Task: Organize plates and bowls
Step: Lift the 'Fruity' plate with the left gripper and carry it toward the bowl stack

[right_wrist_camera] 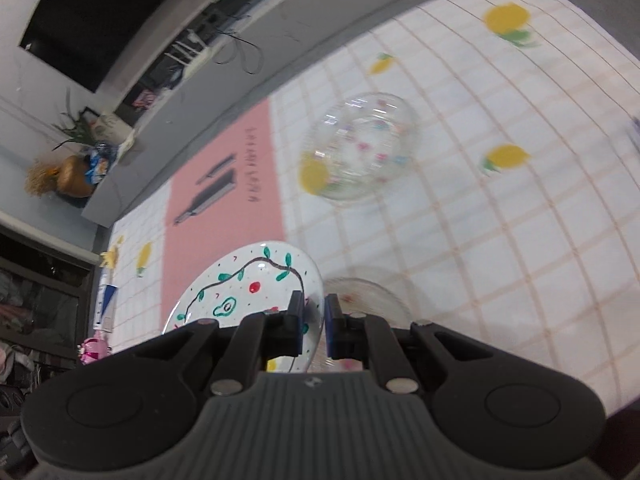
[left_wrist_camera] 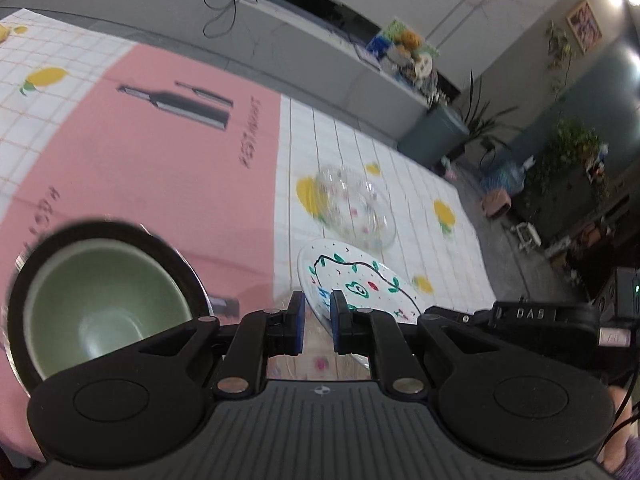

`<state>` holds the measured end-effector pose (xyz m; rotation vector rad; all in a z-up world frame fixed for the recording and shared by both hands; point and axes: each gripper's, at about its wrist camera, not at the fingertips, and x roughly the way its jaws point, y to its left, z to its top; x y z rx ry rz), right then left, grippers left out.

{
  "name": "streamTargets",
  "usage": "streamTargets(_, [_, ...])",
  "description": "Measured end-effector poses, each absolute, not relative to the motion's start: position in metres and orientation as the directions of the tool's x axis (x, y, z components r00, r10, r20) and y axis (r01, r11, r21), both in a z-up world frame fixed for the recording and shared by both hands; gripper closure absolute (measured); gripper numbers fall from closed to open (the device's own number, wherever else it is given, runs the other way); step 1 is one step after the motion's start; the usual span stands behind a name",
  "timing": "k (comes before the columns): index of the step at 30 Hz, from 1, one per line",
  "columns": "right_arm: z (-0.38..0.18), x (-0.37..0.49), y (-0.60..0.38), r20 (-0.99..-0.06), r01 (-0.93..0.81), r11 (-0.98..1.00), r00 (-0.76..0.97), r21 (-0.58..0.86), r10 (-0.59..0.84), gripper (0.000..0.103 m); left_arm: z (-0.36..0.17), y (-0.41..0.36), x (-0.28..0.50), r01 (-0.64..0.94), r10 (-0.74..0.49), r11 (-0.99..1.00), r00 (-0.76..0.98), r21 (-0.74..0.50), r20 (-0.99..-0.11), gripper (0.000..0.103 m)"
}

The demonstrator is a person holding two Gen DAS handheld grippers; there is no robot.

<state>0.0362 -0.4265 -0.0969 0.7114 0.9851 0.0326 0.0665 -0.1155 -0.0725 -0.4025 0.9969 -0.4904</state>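
1. The left claw (left_wrist_camera: pixel 318 322) is narrowed on the rim of a clear glass dish; its other side cannot be seen.
2. The right claw (right_wrist_camera: pixel 313 326) is clamped on the rim of the painted plate (right_wrist_camera: pixel 244 286), held tilted above the bench (right_wrist_camera: pixel 500 248).
3. A green bowl (left_wrist_camera: pixel 100 300) sits in a black dish at the left, on the pink mat (left_wrist_camera: pixel 140 168).
4. Further off, a clear bowl (right_wrist_camera: pixel 360 148) rests on the checked cloth.
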Motion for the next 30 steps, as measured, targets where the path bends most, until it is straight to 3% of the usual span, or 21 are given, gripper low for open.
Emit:
streamTargets(20, [-0.145, 0.057, -0.424, -0.870, 0.288, 0.870, 0.418, 0.400, 0.261, 0.092, -0.103, -0.164, 0.039, 0.191, -0.334, 0.942, 0.464, -0.275, -0.820, 0.088])
streamTargets(30, [-0.150, 0.066, -0.409, -0.906, 0.234, 0.918, 0.358, 0.320, 0.225, 0.088, -0.118, -0.171, 0.038, 0.165, -0.259, 0.965, 0.457, -0.205, -0.851, 0.088])
